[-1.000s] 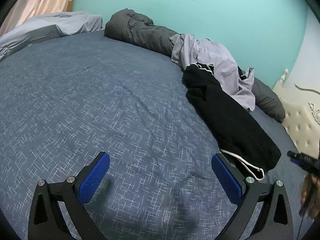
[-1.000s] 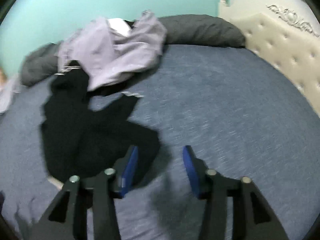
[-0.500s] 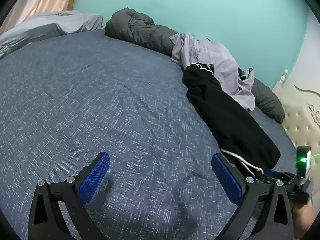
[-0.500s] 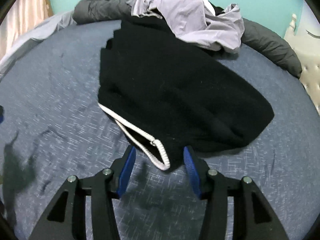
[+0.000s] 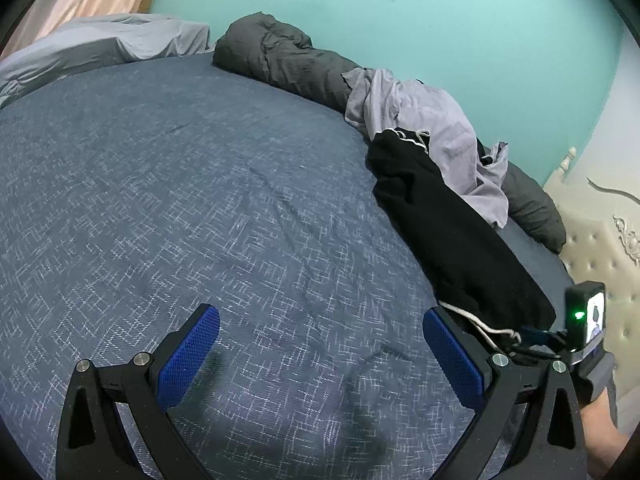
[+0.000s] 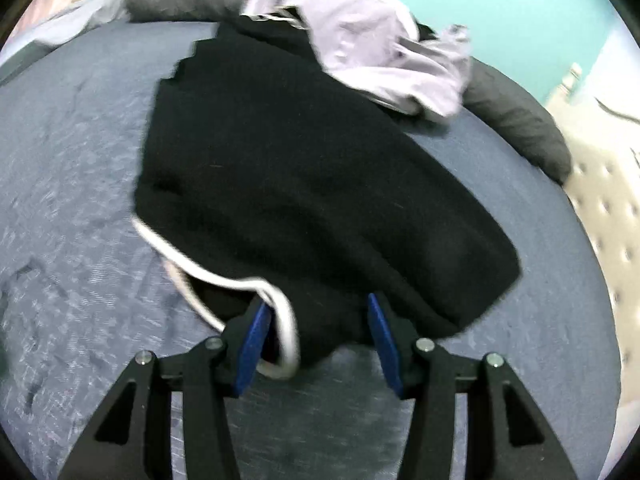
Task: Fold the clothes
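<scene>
- Black garment [image 6: 304,184]: it lies on the bed [image 5: 200,208], stretching away from the right tool [image 6: 316,320]. Its near hem sits between that tool's blue pads, with the white cord trim [image 6: 224,276] looping just inside the left pad.
- Right tool: jaws about half apart and straddling the hem. I cannot see the pads pressing on cloth, so I judge nothing is gripped yet.
- Left tool [image 5: 320,356]: jaws wide and empty, hanging over bare bed with the garment off to its right.
- Risk: if the pads close on the cord alone, the smooth round cord may slide out or pull through its channel, leaving the cloth behind.
- Risk: the far end is tucked under the lilac garment [image 6: 376,52]. Pulling could drag that piece along, because both are soft and overlapping.
- Risk: a bite on only the top layer would let the garment open up or bunch when lifted.
- Materials: the black garment looks thick, fuzzy and limp. The lilac one is thin, smooth and crumpled.
- The bed cover is a blue weave with white flecks, lightly creased. A dark grey quilt [image 5: 288,60] is rolled along the far edge.
</scene>
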### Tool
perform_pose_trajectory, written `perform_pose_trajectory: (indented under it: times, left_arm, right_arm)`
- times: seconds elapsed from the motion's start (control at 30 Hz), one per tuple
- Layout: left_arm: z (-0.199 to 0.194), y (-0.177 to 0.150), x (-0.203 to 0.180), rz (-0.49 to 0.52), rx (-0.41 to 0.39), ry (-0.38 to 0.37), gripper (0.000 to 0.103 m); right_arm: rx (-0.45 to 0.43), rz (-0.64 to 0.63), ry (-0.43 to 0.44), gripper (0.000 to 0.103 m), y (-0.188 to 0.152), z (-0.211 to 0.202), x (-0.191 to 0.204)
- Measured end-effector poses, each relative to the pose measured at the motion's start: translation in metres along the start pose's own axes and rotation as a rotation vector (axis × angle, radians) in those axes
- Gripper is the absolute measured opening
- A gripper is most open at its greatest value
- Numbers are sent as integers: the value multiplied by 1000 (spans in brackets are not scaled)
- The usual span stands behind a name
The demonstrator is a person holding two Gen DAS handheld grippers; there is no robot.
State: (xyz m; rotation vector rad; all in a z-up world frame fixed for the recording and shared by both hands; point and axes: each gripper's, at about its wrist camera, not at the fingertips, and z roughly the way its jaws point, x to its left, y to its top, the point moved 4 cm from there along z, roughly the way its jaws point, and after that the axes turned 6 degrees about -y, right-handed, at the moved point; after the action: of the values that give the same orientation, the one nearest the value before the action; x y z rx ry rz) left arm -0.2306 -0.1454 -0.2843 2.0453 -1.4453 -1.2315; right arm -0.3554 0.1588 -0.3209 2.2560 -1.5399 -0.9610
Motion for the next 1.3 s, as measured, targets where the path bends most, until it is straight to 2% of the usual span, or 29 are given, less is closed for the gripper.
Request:
perform_pose_trajectory:
  times: [0.03,0.1,0.17,0.23,0.33,0.37,0.43,0.63,0.87,1.0,1.1,1.13,1.17,1.23,1.3]
  left_arm:
    - [0,0,-1,1,3,-2,103]
    - [1,-1,-2,-2,8,-8,103]
    - [1,-1,-2,-2,9,-10,103]
    - [-1,0,-3,1,4,-9,103]
    - [-2,2,-6,13,-1,-5,103]
    - [-2,3,-7,21,0,-3,103]
    - [1,1,-16,41,23,-22,103]
    - [-20,-4,-47,67,4,-61,103]
    - [-54,10,-91,110,38,-116,103]
    - [-80,24,-121,178,9,-139,103]
    - [-101,32,-138,187,-13,-159,103]
    - [-108,34,-142,189,-22,-164,103]
    - [-114,35,-146,195,-27,-170,103]
    - [-120,34,-155,204,-26,-181,103]
    - [-124,34,-154,206,-34,-164,103]
  right_arm:
    - [7,-31,13,51,0,1,8]
    - [22,-93,38,35,-1,4,23]
    - [27,-129,27,23,-1,6,28]
    - [31,-108,29,18,0,6,22]
    - [-31,-31,29,15,8,-11,-2]
    - [-60,-6,30,6,12,-20,-11]
    - [-106,3,16,6,20,-38,-22]
    - [-208,3,20,6,42,-106,-43]
    - [-336,15,13,6,62,-192,-79]
    - [-406,34,7,5,69,-241,-96]
    - [-475,16,-4,4,74,-285,-103]
    - [-490,17,-7,0,75,-294,-106]
    - [-541,29,-31,0,76,-315,-112]
    - [-610,58,-16,0,80,-347,-126]
    - [-573,59,21,0,85,-354,-135]
